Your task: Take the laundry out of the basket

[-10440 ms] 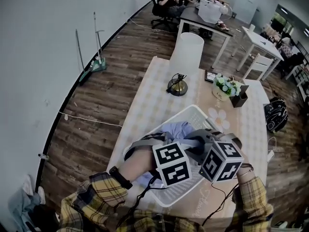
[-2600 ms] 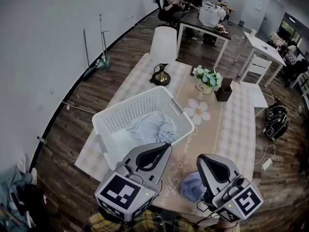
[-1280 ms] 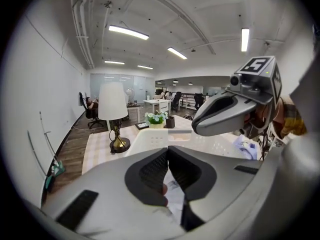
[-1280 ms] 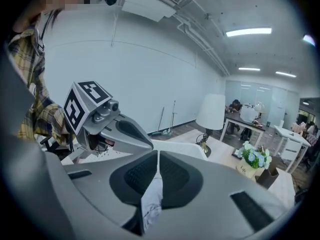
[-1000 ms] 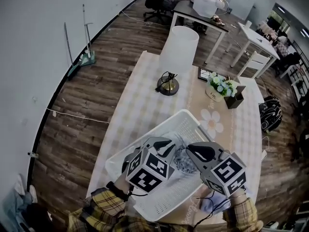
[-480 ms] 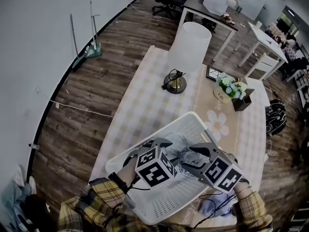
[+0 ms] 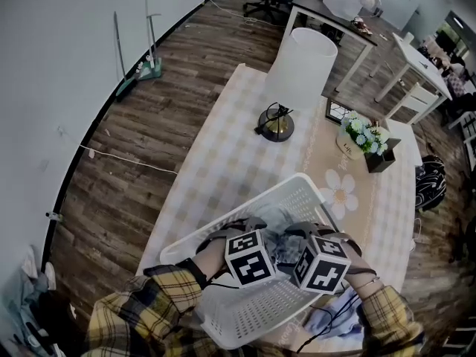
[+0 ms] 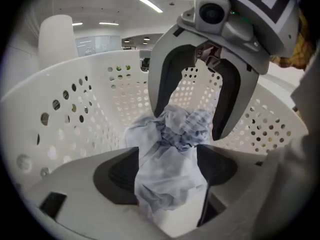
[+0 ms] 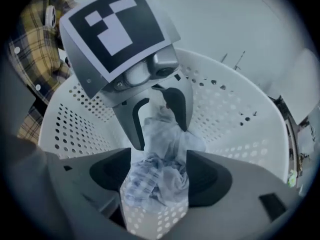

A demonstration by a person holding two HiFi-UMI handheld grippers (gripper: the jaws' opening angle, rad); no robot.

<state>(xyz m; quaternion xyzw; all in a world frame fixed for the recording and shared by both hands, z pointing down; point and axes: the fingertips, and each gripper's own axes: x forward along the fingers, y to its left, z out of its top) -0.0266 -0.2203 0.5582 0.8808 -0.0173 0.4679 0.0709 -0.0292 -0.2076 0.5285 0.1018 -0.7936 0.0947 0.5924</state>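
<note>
A crumpled pale blue and checked garment (image 7: 280, 236) lies in the white perforated laundry basket (image 7: 301, 181) on the table. Both grippers reach down into the basket from opposite sides and face each other. My left gripper (image 8: 167, 156) has its jaws opening, and the cloth (image 8: 167, 174) bunches loosely between the pads. My right gripper (image 9: 159, 159) is opening too, and the same bundle (image 9: 157, 179) fills its gap. In the head view the marker cubes hide most of the left gripper (image 7: 256, 229) and the right gripper (image 7: 299, 235).
A second pale garment (image 7: 335, 320) lies on the table by the basket's near right corner. Farther back stand a lamp with a white shade (image 7: 300, 69), a flower pot (image 7: 361, 135) and a dark box (image 7: 384, 159). Basket walls (image 8: 75, 109) close in around both grippers.
Both grippers have dropped lower into the basket and come closer together. Their jaws have spread from nearly shut to wide, now straddling the garment.
</note>
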